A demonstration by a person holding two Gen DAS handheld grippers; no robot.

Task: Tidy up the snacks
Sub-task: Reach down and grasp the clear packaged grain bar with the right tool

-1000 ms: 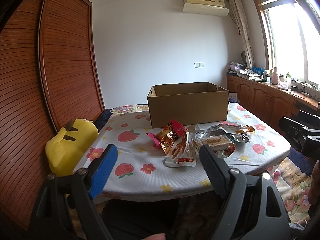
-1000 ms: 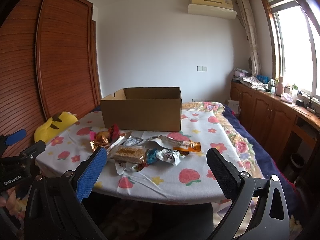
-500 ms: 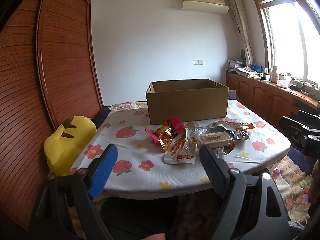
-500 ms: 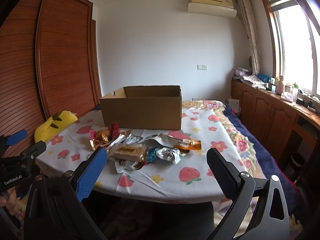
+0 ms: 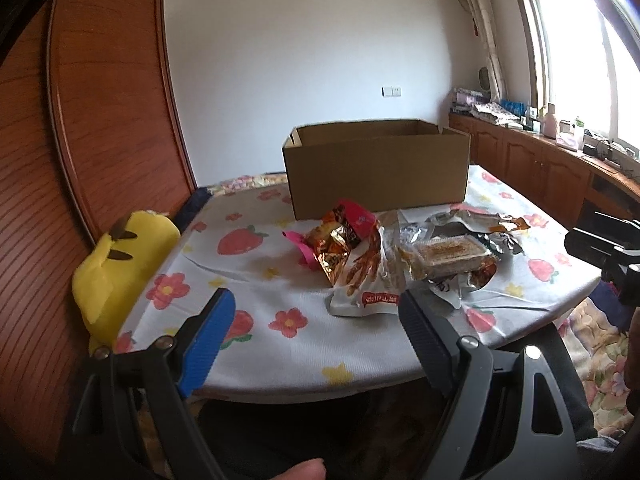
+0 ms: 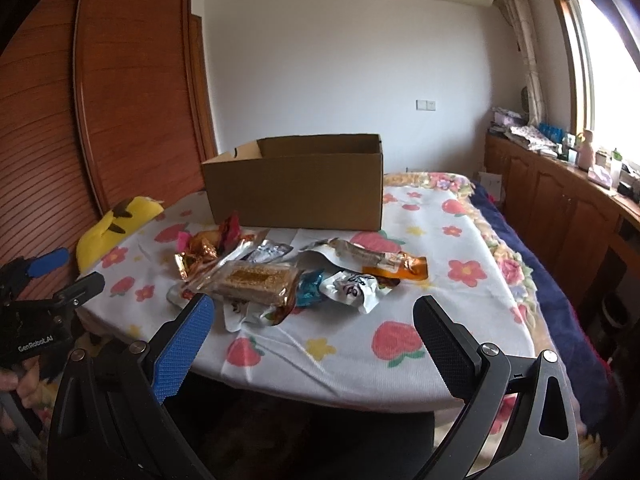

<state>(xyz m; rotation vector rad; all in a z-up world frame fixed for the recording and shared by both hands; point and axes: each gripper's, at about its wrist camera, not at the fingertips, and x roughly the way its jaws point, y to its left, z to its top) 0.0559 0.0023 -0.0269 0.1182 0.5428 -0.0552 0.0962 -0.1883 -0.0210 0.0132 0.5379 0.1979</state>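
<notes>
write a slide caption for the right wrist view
Open right tool hovers before a pile of snack packets on the strawberry-print tablecloth, with an open cardboard box behind.

The left gripper [image 5: 316, 300] is level, its jaws spread wide with nothing between them; one finger carries a blue pad [image 5: 206, 336], the other a black pad [image 5: 426, 340]. The right gripper [image 6: 310, 312] is likewise spread wide and holds nothing. In the right wrist view, the left gripper [image 6: 60, 276] appears at the left edge, gripped by the person's left hand [image 6: 24, 384].
</notes>
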